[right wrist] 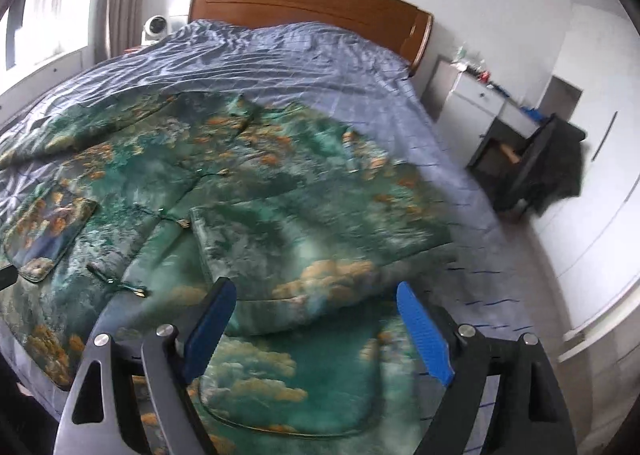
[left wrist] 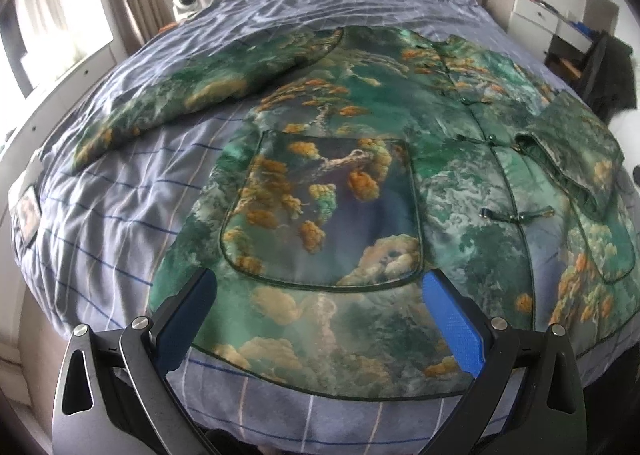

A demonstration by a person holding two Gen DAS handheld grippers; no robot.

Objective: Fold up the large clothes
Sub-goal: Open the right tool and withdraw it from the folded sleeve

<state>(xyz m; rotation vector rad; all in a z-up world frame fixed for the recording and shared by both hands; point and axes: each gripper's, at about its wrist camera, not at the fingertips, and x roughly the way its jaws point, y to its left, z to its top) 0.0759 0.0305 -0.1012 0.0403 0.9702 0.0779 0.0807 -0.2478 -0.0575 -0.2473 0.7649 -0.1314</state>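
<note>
- The jacket (left wrist: 360, 127) lies spread flat on the bed (left wrist: 100, 191), collar toward twelve o'clock.
- One sleeve (right wrist: 320, 215) is folded across its front.
- Left gripper (left wrist: 316, 287): fingers apart, holding nothing.
- Right gripper (right wrist: 316, 295): fingers apart, above the folded sleeve.

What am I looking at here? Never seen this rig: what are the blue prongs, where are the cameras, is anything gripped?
No robot arm: a person holds one two-finger gripper in each hand, with a fisheye camera looking along its fingers. The blue prongs are those fingers. The left wrist view shows the left gripper open over the hem of a green printed jacket spread on a bed. The right wrist view shows the right gripper open too, above the jacket's sleeve, which lies folded across the body. Nothing is held.
</note>
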